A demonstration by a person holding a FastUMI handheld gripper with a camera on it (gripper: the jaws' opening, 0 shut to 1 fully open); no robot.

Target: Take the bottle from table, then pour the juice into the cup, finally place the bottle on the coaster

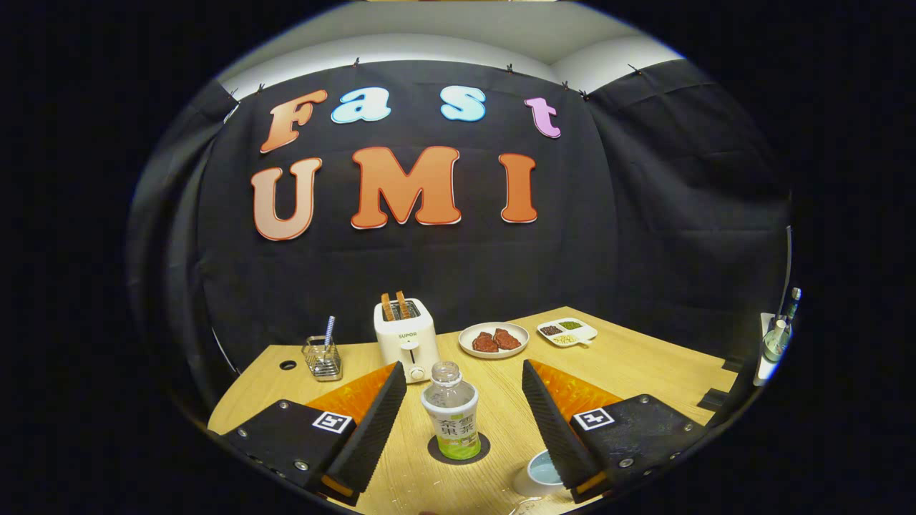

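The hand-held gripper [458, 411] is wide open, touching nothing. The bottle [451, 418] stands upright between its fingers, on the coaster [481, 450]. The cup [540, 476] is near. Best to back off straight, without bumping it.

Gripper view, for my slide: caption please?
Open gripper frames the bottle standing on its coaster, cup beside.

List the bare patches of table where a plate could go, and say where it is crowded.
Bare: right side of the table, beyond the dish; left front near the basket. Crowded: bottle on coaster between the open fingers, cup, toaster.
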